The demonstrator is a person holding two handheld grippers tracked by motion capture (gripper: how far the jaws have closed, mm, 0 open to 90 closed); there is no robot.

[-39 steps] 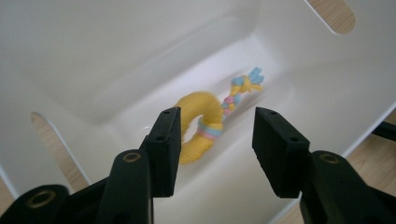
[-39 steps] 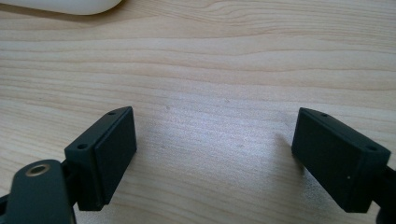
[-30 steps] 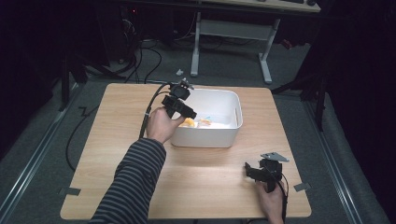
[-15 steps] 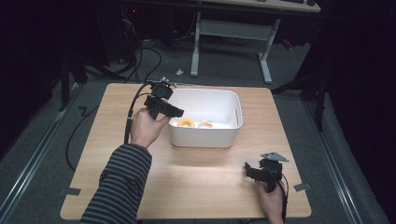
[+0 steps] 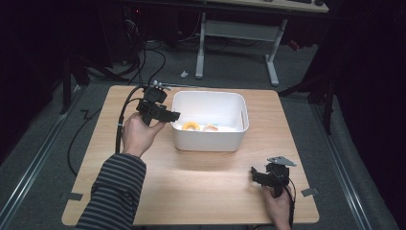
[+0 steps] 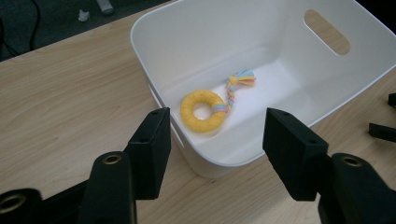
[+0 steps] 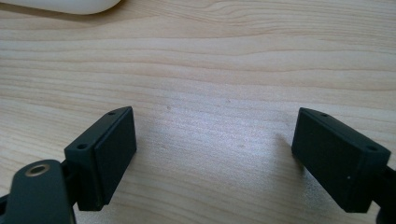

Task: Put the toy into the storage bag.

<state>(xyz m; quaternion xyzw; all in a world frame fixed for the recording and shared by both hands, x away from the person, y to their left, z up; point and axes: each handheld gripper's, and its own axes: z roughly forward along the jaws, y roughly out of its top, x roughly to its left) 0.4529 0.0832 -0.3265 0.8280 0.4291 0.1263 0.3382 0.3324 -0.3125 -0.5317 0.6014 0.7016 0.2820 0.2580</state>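
You're holding the left tool [image 6: 212, 154] open, empty, beside the white plastic bin [image 5: 209, 139] containing a yellow ring rope toy [image 6: 203, 110]; right tool [image 7: 215, 158] resting open on the light wooden counter [image 5: 191, 177].

Toy: yellow ring [image 6: 202, 110] with a pastel braided rope tail, lying flat.
Where: inside the white tub [image 6: 205, 35], on its floor.

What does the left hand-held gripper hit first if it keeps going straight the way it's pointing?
Most likely the near rim of the white bin. The left hand-held gripper is open and its jaws straddle that corner. The yellow ring toy lies beyond, on the bin floor. Depth is unclear, so it might pass just over the rim.
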